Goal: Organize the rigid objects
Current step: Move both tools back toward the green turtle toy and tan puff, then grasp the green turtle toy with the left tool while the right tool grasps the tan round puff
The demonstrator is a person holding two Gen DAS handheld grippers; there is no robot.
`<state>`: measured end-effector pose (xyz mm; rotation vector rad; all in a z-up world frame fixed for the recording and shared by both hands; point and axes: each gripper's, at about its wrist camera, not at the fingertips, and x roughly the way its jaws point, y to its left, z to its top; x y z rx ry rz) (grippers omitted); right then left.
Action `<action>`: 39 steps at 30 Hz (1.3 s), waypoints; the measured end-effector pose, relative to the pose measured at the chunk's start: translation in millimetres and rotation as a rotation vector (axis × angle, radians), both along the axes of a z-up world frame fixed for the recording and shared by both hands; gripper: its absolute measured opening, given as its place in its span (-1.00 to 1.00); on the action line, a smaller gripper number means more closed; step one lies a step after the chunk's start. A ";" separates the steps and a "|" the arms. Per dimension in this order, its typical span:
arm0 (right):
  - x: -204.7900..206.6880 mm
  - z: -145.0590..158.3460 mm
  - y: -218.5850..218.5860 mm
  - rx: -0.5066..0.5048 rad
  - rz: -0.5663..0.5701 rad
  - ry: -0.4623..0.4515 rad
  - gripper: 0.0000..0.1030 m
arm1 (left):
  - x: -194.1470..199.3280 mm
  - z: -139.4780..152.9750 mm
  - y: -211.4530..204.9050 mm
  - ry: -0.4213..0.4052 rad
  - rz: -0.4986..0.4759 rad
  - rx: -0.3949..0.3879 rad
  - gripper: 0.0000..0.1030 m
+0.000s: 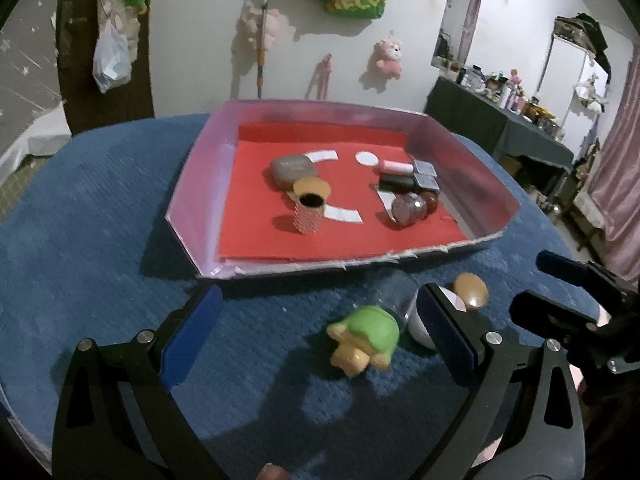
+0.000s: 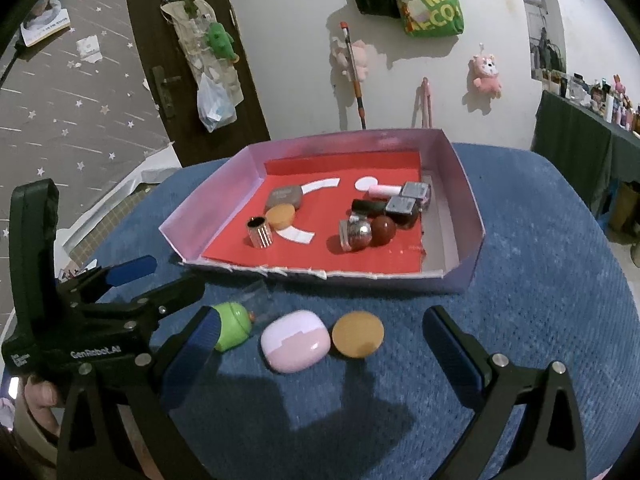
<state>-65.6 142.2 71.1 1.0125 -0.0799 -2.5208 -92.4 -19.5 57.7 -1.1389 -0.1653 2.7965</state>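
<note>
1. A purple-walled tray [image 2: 472, 216] with a red liner is seen on the blue tablecloth [image 2: 540, 320]. Items already sorted are grouped inside: a grey case [image 2: 285, 197], an orange disc [image 2: 280, 216] and a studded cylinder [image 2: 260, 232] on the left; dark blocks and round pieces on the right.
2. White paper shapes on the liner are judged to be placement markers, which would explain the grouping.
3. Three items are left outside, in a row before the tray's near wall: a green turtle-capped bottle [image 1: 366, 330], a pink case [image 2: 295, 340] and a tan disc [image 2: 358, 334].
4. The left gripper [image 1: 320, 320] is spread wide. The turtle-capped bottle lies between its fingers, nearer the right one; no contact is seen and nothing is held.
5. The right gripper [image 2: 320, 344] is likewise spread wide, with the pink case and tan disc between its fingers. Nothing is pinched.
6. A pickup of the remaining items is judged to be in preparation.
</note>
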 end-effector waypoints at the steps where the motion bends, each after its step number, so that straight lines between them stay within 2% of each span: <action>1: 0.6 -1.7 0.6 -0.001 -0.001 -0.004 1.00 | 0.7 -1.9 0.4 -0.005 -0.002 0.001 0.93; 11: -0.4 -19.3 11.4 0.012 -0.039 -0.049 1.00 | 4.6 -16.4 10.7 -0.025 -0.018 -0.040 0.93; 19: -8.6 -30.5 23.2 0.064 -0.101 -0.069 1.00 | 1.3 -29.6 20.7 -0.055 -0.044 -0.067 0.93; 27: -18.0 -45.5 23.2 0.150 -0.116 -0.090 0.78 | -2.0 -40.7 15.4 -0.080 -0.028 -0.071 0.92; 30: -19.3 -50.0 19.7 0.161 -0.105 -0.094 0.73 | -3.1 -43.4 13.4 -0.090 -0.034 -0.049 0.92; 39: -27.3 -52.9 7.3 0.183 -0.081 -0.088 0.48 | -4.5 -44.3 15.4 -0.074 -0.041 -0.063 0.92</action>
